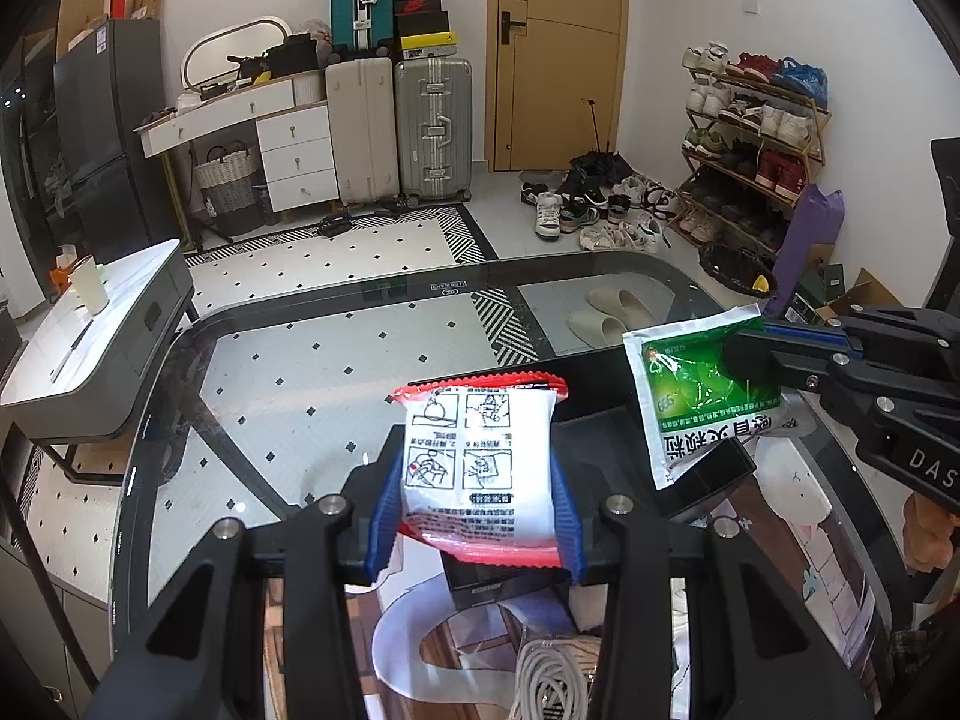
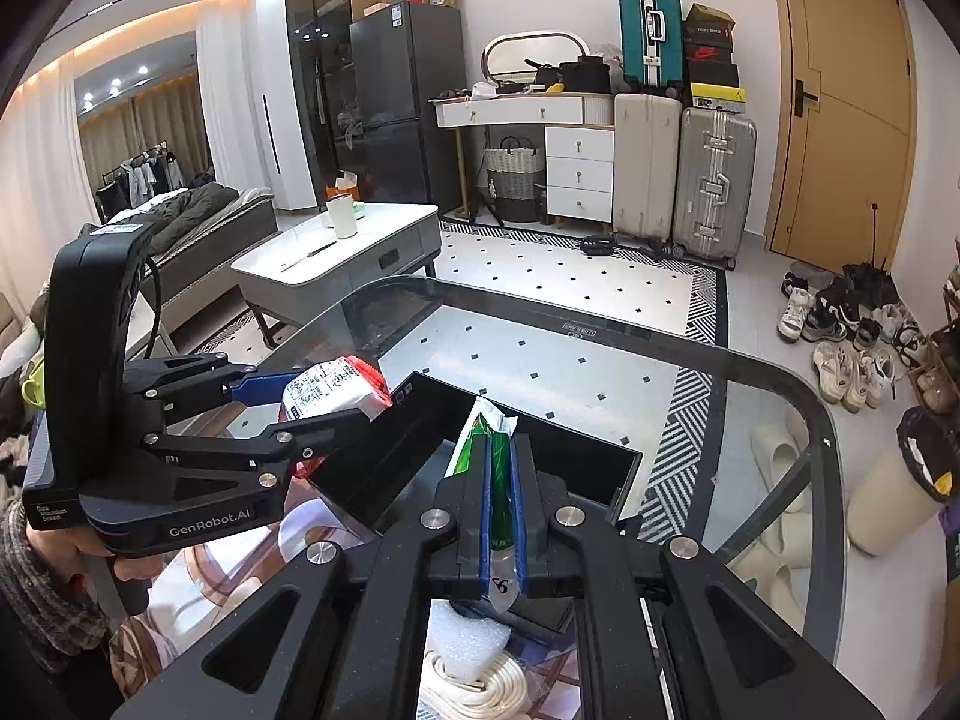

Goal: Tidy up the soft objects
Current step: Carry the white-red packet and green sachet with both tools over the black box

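Both grippers hold soft packets above the black box on the glass table.

The left gripper (image 1: pixel 477 480) pinches a white-and-red packet (image 1: pixel 477 462); at its 2 o'clock, the right gripper (image 2: pixel 503 498), fingers nearly together, clamps a flat green sachet (image 1: pixel 696 384) over the black box (image 2: pixel 420 438).

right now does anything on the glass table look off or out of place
Nothing looks spilled or torn. The left tongs pinch a red-and-white packet and the right tongs a green-and-white sachet, both held above an open black box. The box sits askew to the glass table edge.
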